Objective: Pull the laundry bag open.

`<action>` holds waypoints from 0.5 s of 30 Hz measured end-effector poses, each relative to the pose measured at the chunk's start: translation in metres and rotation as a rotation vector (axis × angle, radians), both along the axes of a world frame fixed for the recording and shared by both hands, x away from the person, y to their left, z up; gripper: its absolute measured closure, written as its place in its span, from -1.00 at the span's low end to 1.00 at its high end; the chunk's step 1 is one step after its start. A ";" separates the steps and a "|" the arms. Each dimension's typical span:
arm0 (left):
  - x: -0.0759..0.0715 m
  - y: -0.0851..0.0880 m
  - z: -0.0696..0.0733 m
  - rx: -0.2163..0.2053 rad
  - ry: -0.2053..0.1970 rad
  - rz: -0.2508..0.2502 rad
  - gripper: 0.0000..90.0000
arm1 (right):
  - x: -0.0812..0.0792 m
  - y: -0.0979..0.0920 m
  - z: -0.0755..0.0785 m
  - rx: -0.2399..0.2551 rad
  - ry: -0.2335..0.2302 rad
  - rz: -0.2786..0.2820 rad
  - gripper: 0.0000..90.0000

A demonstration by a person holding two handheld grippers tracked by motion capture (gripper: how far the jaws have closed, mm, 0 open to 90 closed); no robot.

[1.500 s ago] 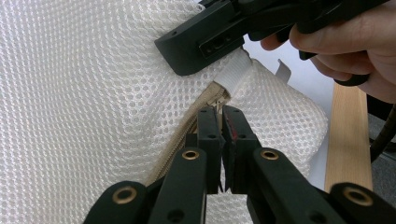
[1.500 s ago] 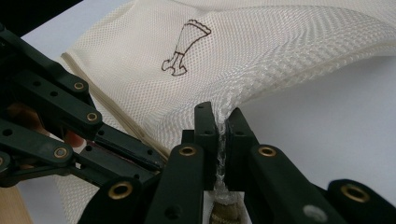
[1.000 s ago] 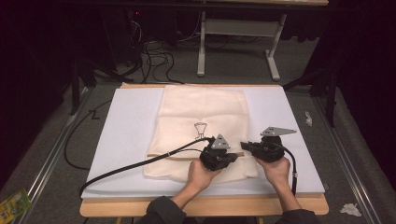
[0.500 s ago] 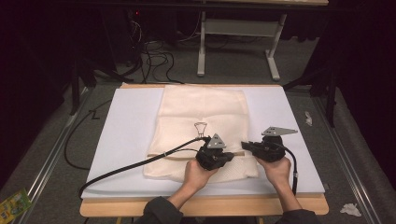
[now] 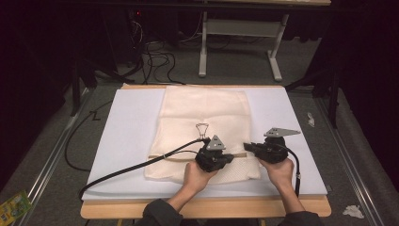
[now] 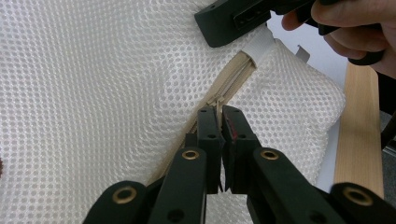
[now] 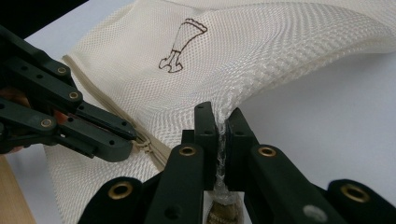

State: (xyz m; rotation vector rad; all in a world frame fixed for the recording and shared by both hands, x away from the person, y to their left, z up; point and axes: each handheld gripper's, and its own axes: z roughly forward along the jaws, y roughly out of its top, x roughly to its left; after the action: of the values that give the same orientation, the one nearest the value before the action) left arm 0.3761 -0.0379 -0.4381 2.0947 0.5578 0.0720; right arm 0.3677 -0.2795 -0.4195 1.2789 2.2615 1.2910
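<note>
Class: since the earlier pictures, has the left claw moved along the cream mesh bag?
Yes: the left claw slid slightly left, away from the right claw, along the cream mesh bag.

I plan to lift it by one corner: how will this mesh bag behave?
Probably floppy: the mesh bag bends and puckers where the right gripper pinches it. Likely light, being thin open netting. The zipper seam looks firmer.

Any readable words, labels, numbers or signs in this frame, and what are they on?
No readable words or numbers.
Mesh bag: a brown outline drawing, no lettering.
Green packet on the floor: print too small and blurred to read.
Left gripper and right gripper: no markings legible.
</note>
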 end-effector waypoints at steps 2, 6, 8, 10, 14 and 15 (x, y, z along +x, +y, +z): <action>0.000 0.002 0.000 0.001 0.002 0.000 0.93 | 0.000 0.000 0.000 0.003 0.001 0.000 0.95; 0.001 0.004 0.000 -0.003 0.006 0.005 0.93 | 0.000 0.000 0.000 0.000 0.002 -0.003 0.95; 0.001 0.006 0.000 -0.006 0.004 0.006 0.93 | 0.000 0.000 0.000 0.002 0.001 0.000 0.95; 0.001 0.007 0.000 -0.007 0.004 0.011 0.93 | 0.000 0.000 0.000 -0.001 0.003 -0.004 0.95; 0.001 0.010 0.000 -0.007 0.004 0.013 0.93 | 0.000 -0.001 0.000 0.003 0.003 -0.005 0.95; 0.001 0.010 0.000 -0.008 0.003 0.015 0.93 | 0.000 -0.001 0.000 0.001 0.002 -0.006 0.95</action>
State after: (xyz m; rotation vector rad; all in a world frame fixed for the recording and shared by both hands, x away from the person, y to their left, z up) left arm 0.3776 -0.0277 -0.4380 2.0835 0.5751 0.0746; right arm 0.3675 -0.2801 -0.4198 1.2870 2.2572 1.2901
